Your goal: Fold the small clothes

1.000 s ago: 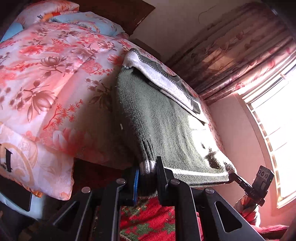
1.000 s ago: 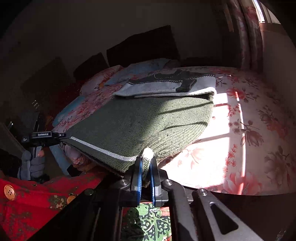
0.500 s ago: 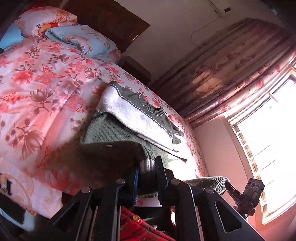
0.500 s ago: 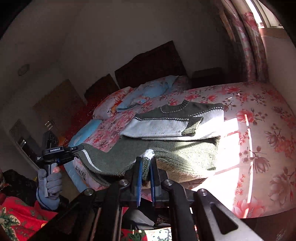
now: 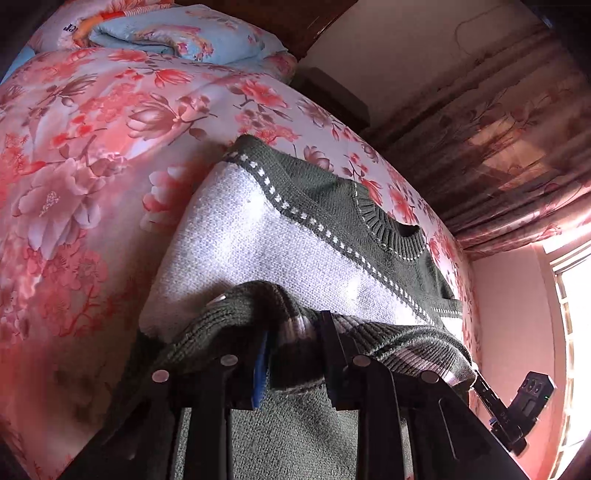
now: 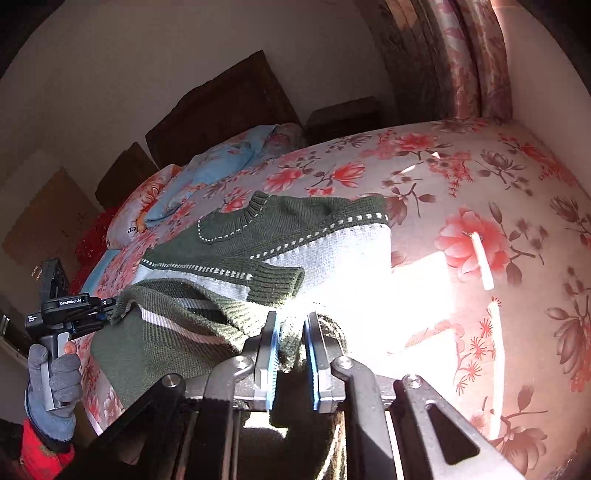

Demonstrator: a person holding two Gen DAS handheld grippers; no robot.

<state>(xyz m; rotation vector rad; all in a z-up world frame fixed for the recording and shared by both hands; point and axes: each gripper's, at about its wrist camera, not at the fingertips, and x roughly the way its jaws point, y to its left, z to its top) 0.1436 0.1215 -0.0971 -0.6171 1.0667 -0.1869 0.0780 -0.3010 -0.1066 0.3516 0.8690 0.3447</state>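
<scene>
Green-and-white sweater lies on the bed, collar toward the pillows, lower half doubled up over the white chest band. Striped hem is lifted and stretched between the 2 grippers, just above the folded sleeve cuff.

Left gripper: its 2 fingers look clamped on the hem corner, knit bunched between them and draped over the tips (the fabric hides the pads, so contact is read from the bunching). In the right wrist view the same tool shows at the far left, held by a gloved hand with a red sleeve below it.

Right gripper: jaws are opening, blue pads slightly apart, with the other hem corner in the gap and hanging loose between them, not pressed.

Around: blue pillow and a floral pillow at the head of the bed, dark wooden headboard behind, patterned curtain along the wall, bright window at the right edge. A hard patch of sunlight washes out the sheet right beside the sweater's edge, so detail there cannot be read. The draped hem blocks the view of the sweater's lower body in the left wrist view.
</scene>
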